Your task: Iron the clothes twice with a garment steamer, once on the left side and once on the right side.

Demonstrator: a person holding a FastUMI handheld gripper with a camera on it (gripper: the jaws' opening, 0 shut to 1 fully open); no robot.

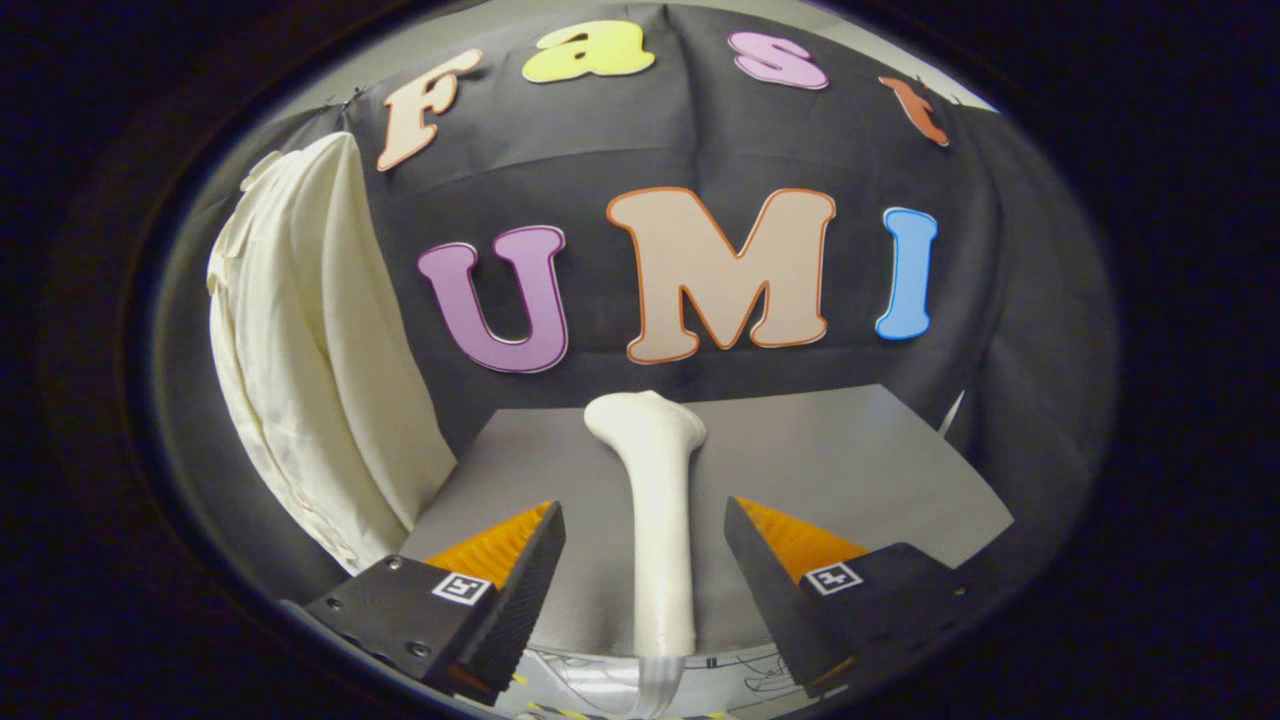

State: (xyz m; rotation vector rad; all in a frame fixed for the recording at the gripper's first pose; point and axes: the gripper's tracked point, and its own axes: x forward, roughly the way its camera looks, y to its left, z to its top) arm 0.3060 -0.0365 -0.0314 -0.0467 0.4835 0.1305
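A white garment steamer (660,520) lies on the grey table (860,470), its handle running toward me and its wider head pointing at the back wall. My gripper (645,520) is open, one finger on each side of the handle with a gap to both, so neither pad touches it. A cream garment (310,350) hangs against the black wall to the left of the table, reaching down past the table's left corner.
Black cloth closes the booth behind and on both sides of the table. The table's near edge lies just under my fingers, with a white cord or cable (655,685) trailing from the steamer's handle below it.
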